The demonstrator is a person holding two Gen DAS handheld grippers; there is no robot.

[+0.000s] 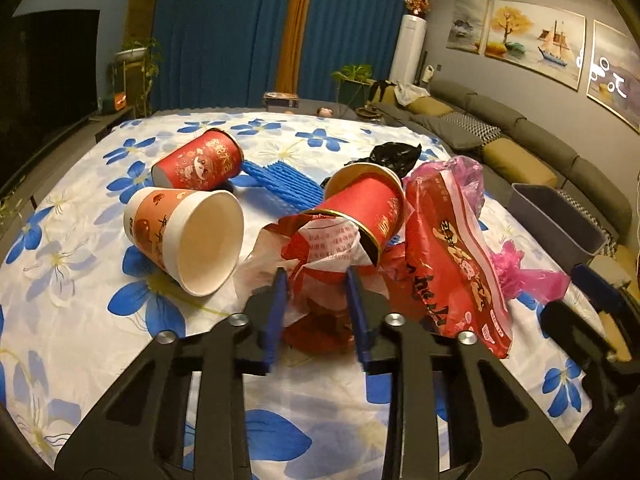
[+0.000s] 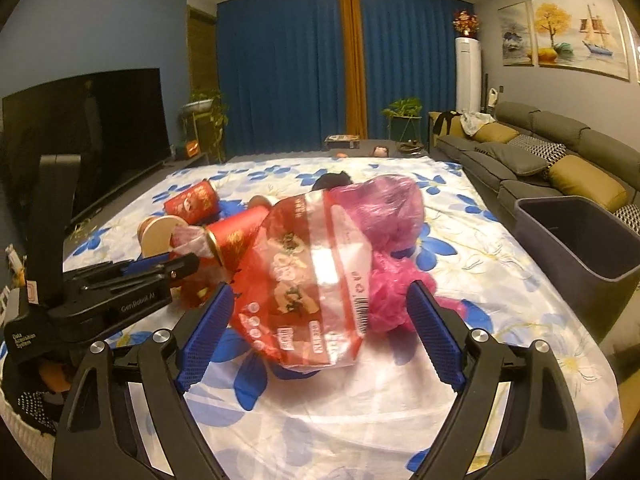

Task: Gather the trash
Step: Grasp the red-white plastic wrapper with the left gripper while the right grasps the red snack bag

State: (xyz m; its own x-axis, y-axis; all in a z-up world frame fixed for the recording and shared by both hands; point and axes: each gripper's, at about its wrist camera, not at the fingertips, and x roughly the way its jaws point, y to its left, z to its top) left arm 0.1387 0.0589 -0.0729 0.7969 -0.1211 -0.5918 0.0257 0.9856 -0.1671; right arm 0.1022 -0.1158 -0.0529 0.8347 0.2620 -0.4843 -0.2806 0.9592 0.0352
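Trash pile on a table under a blue-flowered white cloth (image 1: 80, 240). Left gripper (image 1: 316, 280): blue fingers narrowed onto a crumpled red-and-white wrapper (image 1: 324, 248), pinching it at the pile's near edge. Right gripper (image 2: 320, 300): fingers spread wide, one on either side of a large red snack bag (image 2: 304, 280) and apart from it. Red paper cup (image 1: 364, 204) lies on its side, its mouth touching the pinched wrapper. Pink plastic bag (image 2: 384, 208) bunched behind and beside the snack bag. White-lined cup (image 1: 188, 236) on its side, left of the pile; second red cup (image 1: 200, 166) on its side behind it. Blue foam netting (image 1: 280, 184) between the cups. Black plastic bag (image 1: 396, 156) at the far edge of the pile. Grey bin (image 2: 576, 236) just off the table's right side.
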